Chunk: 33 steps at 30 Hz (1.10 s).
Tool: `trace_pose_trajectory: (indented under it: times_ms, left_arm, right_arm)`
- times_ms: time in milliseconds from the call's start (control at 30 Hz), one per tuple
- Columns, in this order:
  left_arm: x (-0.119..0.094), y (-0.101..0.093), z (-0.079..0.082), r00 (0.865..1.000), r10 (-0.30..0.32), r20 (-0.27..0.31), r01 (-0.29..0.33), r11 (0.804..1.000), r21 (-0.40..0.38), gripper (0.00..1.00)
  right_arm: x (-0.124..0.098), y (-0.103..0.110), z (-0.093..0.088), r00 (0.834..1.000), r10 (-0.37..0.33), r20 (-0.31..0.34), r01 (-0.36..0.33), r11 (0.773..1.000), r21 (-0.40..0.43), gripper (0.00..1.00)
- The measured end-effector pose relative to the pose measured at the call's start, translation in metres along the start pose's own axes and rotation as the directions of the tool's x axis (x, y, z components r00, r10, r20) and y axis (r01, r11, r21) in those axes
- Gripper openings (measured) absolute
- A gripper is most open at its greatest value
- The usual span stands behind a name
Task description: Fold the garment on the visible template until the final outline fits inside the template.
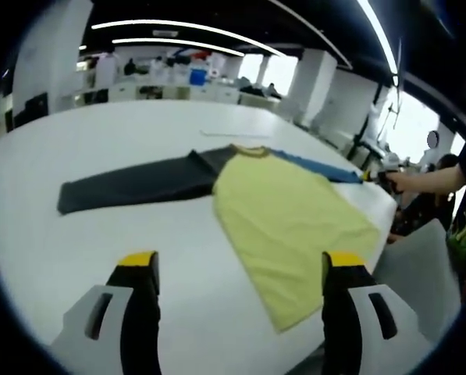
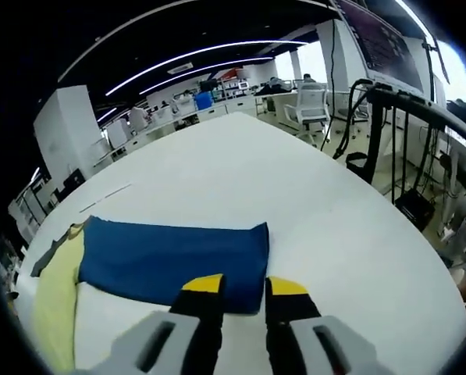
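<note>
A long-sleeved shirt lies flat on the white table [image 1: 100,141]. Its body is yellow [image 1: 283,215], one sleeve is dark grey [image 1: 131,187] and stretches left, the other is blue [image 1: 318,168] and runs right. My left gripper [image 1: 242,262] hovers open and wide over the shirt's near hem, holding nothing. At the table's right edge my right gripper [image 1: 375,176] meets the blue sleeve's end. In the right gripper view the blue sleeve [image 2: 170,258] lies flat, and the right gripper [image 2: 244,287] has its jaws nearly together on the cuff's corner.
A thin pale strip [image 1: 233,133] lies on the table beyond the collar, also seen as a line [image 2: 106,196]. A person's hand [image 1: 408,181] holds the right gripper. Off the table's right edge stand a black rack [image 2: 389,133] and a chair [image 2: 309,105]. Desks line the far wall.
</note>
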<state>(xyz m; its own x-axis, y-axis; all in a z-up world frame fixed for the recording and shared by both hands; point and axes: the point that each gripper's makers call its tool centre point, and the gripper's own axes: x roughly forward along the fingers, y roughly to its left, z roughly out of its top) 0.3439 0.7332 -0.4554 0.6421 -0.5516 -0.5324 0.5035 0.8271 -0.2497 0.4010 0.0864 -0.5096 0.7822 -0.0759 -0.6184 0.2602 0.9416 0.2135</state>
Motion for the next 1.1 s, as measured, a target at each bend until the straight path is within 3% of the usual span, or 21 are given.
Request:
trace_pose_trajectory:
  times_ms: [200,267,667,900,1100]
  left_arm:
    - [-0.001,-0.001,-0.002,1.000,-0.001,0.001,0.001,1.000,-0.010,0.81]
    - [-0.001,0.000,-0.002,1.000,0.003,0.001,-0.003,1.000,-0.013,0.81]
    - [0.001,-0.003,0.002,1.000,-0.005,0.019,0.005,1.000,-0.015,0.79]
    - [0.004,-0.002,0.001,0.999,-0.009,0.032,0.009,1.000,-0.020,0.78]
    - [0.001,0.001,0.004,0.998,-0.007,0.055,0.008,1.000,-0.027,0.77]
  right_arm:
    - [0.003,-0.006,-0.002,1.000,-0.021,-0.011,0.021,1.000,-0.019,0.09]
    - [0.004,-0.008,-0.002,0.999,-0.032,-0.017,0.032,0.999,-0.040,0.00]
    - [-0.006,0.007,0.019,0.999,0.021,0.024,-0.021,1.000,0.003,0.00]
    - [-0.006,0.044,0.049,0.988,0.142,0.058,-0.142,0.990,-0.013,0.00]
    - [-0.005,0.102,0.072,0.959,0.270,0.081,-0.270,0.963,-0.016,0.00]
